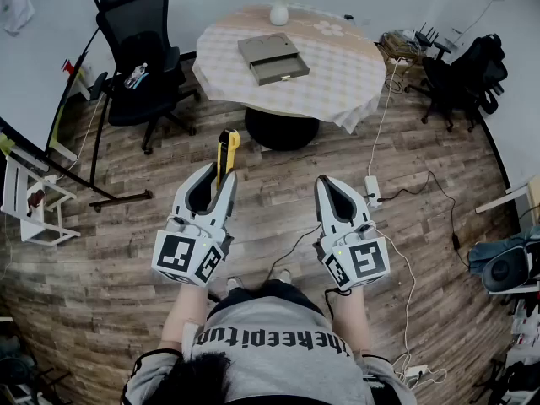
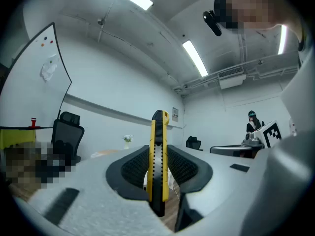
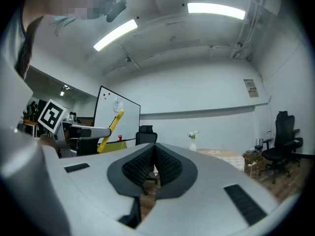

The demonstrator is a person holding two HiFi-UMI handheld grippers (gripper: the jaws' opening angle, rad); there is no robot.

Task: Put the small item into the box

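A: Nearest first, go.
B: Two grippers low in the head view, side by side and apart, over the wood floor (image 1: 278, 226). The left gripper (image 1: 221, 175) is clamped on a yellow utility knife (image 1: 228, 148), with its pads pressing on both flat sides. The knife sticks out past the jaw tips toward the table.
A: Right one?
B: The right gripper (image 1: 326, 182) has its jaws closed, pads meeting at the tips, nothing between them.
A: Next out?
B: A white power strip (image 1: 372, 190) lies on the floor just past the right gripper, with cables trailing from it. Beyond that is the round table (image 1: 346, 78) with a checked cloth.
A: Box?
B: The flat olive box (image 1: 272, 58) lies near the middle of the table. Its drawer part looks slid partly out on the near side. The knife is well apart from it, not in it.
A: Far end?
B: A white vase (image 1: 279, 12) with flowers stands at the table's far edge. A black office chair (image 1: 139, 57) is left of the table, and a second black chair (image 1: 464, 78) is at the right.
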